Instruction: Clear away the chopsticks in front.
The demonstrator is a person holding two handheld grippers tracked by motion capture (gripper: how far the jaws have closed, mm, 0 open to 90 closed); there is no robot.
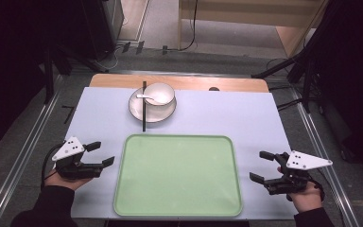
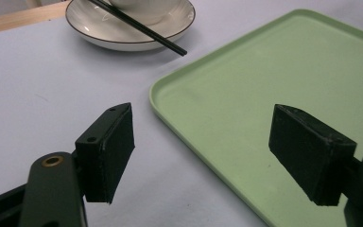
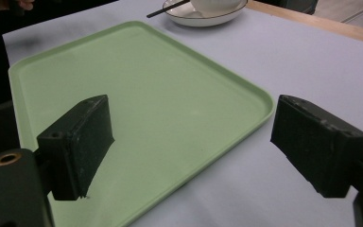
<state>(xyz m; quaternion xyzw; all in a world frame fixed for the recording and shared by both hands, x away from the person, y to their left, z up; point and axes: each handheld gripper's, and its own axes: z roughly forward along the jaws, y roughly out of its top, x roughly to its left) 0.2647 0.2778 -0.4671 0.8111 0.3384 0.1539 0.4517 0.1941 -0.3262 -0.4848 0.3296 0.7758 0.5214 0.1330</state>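
Green tray (image 1: pixel 177 176): empty, nothing loaded yet
Bowl (image 1: pixel 159 93), plate (image 1: pixel 137 111), chopsticks (image 1: pixel 144 113): untouched, far side
My left gripper (image 1: pixel 101 154), right gripper (image 1: pixel 262 166): fingers apart, holding nothing

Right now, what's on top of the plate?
A white bowl sits on the plate, with a white spoon in the bowl. Black chopsticks lie across the plate's left rim. The plate's middle is covered by the bowl.

tray (image 1: pixel 178 175) centre-front; plate (image 1: pixel 137 109) behind it; bowl (image 1: pixel 159 94) on plate; chopsticks (image 1: pixel 144 111) across plate's left
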